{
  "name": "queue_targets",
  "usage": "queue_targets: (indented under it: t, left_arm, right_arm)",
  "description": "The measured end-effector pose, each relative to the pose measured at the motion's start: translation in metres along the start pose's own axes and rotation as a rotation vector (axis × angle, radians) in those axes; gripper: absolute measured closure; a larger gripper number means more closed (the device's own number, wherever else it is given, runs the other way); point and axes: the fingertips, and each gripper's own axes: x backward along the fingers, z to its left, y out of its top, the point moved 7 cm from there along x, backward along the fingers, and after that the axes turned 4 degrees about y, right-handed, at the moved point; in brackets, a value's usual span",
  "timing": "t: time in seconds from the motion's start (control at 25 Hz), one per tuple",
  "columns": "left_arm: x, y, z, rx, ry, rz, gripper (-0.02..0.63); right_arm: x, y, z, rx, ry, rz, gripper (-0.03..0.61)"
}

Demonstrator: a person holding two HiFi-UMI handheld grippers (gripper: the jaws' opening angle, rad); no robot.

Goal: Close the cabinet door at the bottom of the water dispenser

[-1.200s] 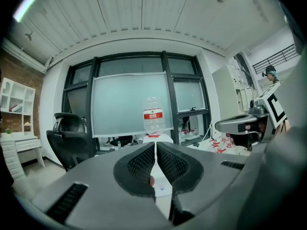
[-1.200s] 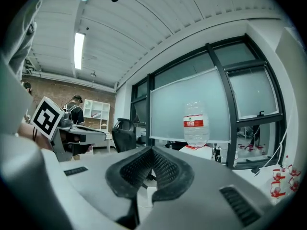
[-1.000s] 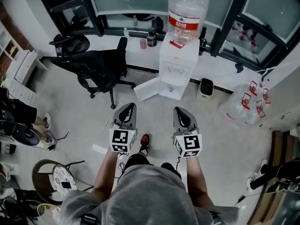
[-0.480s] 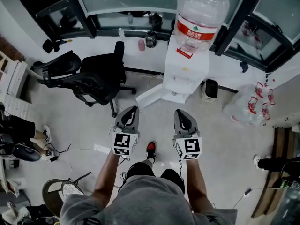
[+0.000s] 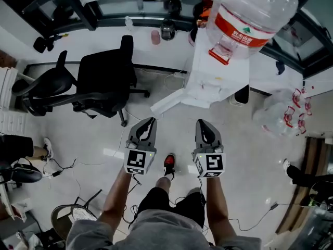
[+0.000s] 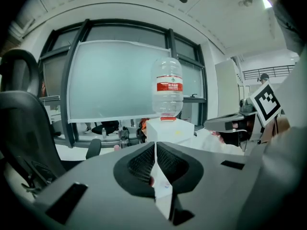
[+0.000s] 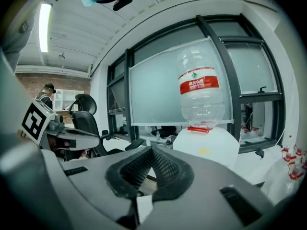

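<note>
Head view: the cabinet door (image 5: pixel 167 101), a flat white panel, stands swung open at the foot of the water dispenser (image 5: pixel 213 69), angled out to the left over the pale floor (image 5: pixel 250 155). The dispenser is a white boxy column against the window wall. It is topped by a clear, ribbed plastic bottle (image 5: pixel 252 17) with a red label.

Both grippers hover over bare floor short of the door and apart from it. The left gripper (image 5: pixel 149 121) and right gripper (image 5: pixel 202 123) are each grey and carry a black-and-white marker cube. In the left gripper view the ribbed black pads (image 6: pixel 142 164) meet along a thin seam with nothing held. The right gripper view shows its pads pressed together too, and empty.

A black office chair (image 5: pixel 101 79) on a star base stands just left of the door. Clear jugs (image 5: pixel 283 113) lie heaped near the floor's right edge, and thin cables (image 5: pixel 78 163) trail across the floor on the left.
</note>
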Motion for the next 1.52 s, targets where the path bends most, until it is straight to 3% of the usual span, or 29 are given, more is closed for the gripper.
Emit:
queue_targets:
  t: [0.36, 1.16, 1.52]
  left_arm:
    - [-0.054, -0.084, 0.027, 0.021, 0.038, 0.040, 0.581]
    - [-0.148, -0.327, 0.039, 0.070, 0.145, 0.175, 0.581]
    - [-0.174, -0.391, 0.045, 0.054, 0.156, 0.202, 0.580]
  right_arm:
    - [-0.063, -0.080, 0.000, 0.005, 0.049, 0.064, 0.561]
    - [-0.172, -0.313, -0.025, 0.024, 0.207, 0.192, 0.561]
    - [-0.182, -0.373, -0.032, 0.040, 0.241, 0.245, 0.561]
